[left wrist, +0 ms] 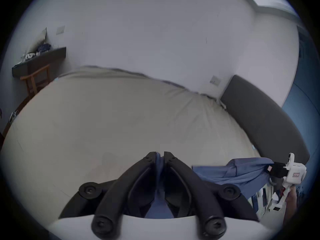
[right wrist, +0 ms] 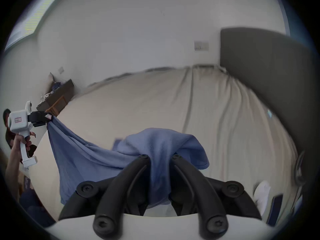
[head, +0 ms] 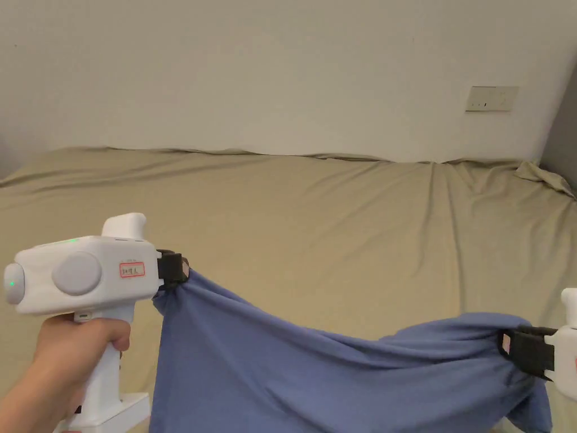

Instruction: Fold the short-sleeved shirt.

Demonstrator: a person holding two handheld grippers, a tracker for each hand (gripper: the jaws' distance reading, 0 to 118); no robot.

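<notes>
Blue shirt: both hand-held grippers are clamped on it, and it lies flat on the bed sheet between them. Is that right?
Not quite. The blue shirt does not lie flat: it hangs sagging in the air between the left hand-held gripper and the right hand-held gripper, above the bed sheet, as the head view shows. Both are indeed clamped on it.

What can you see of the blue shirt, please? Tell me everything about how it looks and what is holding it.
The plain blue soft-knit shirt hangs in the air above the tan bed sheet, stretched between two holds. The left gripper pinches a thin edge at one end; the right gripper clamps a thicker bunch at the other. Between them the cloth sags in a curve with long folds, and a loose hemmed flap droops beyond the right gripper's fingers. Its lower part runs out of view.
</notes>
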